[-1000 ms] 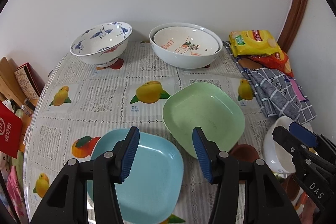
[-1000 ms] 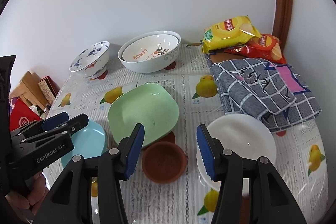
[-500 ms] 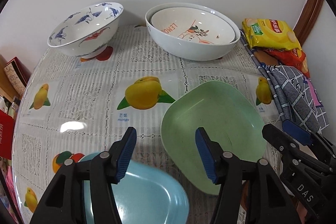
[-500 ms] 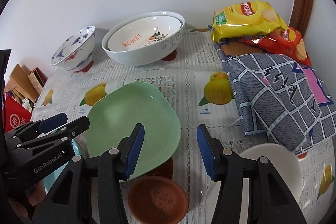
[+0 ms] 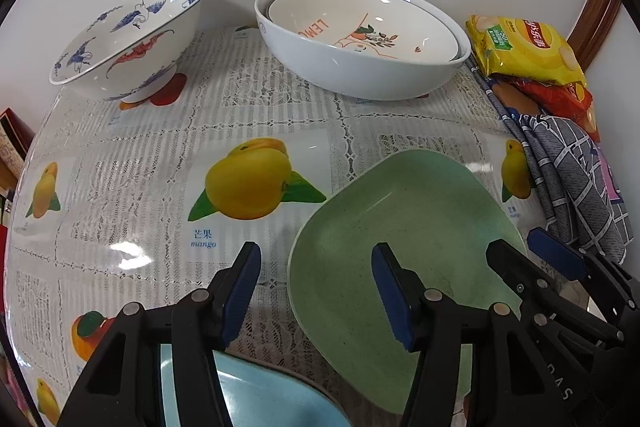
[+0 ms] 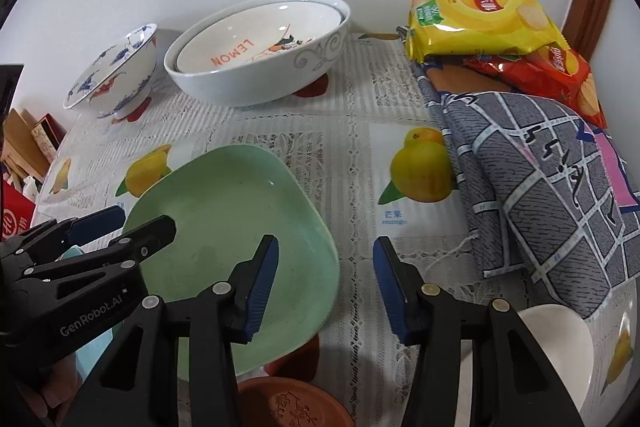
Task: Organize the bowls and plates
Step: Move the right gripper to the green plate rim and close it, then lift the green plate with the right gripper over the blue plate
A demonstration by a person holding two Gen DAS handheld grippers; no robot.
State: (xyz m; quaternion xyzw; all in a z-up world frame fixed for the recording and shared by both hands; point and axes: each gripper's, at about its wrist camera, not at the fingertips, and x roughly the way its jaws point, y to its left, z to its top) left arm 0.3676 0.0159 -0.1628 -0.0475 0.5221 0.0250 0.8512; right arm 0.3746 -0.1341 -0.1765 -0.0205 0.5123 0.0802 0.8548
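Reaching down at the green plate (image 5: 404,219) with the left gripper (image 5: 316,267) and the right gripper (image 6: 326,255), one on each side. Probably using two because of how wide and flat the plate is; easier to lift from both edges without tipping it.

Holding nothing yet. Open on the left, with the plate's left rim in the gap between the fingers and one finger over the plate. Open on the right too, with the plate's right rim in the gap between the fingers. No pads pressing on it.

Just below the left fingers, a blue plate (image 5: 256,395), likely the place to stack the green one. Below the right fingers, a brown saucer (image 6: 288,403), tucked partly under the green plate's near edge. To the right of the right fingers, something round and white (image 6: 560,339), plate or bowl, hard to tell.

Far past the fingertips, by the wall, a big white bowl (image 6: 260,83) with a smaller bowl (image 6: 256,43) already sitting inside it to save room, and a blue-and-white bowl (image 5: 128,39) alone.

Words to read: "LEMON" in the smaller bowl, "mango" on the tablecloth (image 5: 204,245), "GenRobot.AI" on the left gripper. Writing on the yellow chip bag (image 6: 480,19) too small to read.
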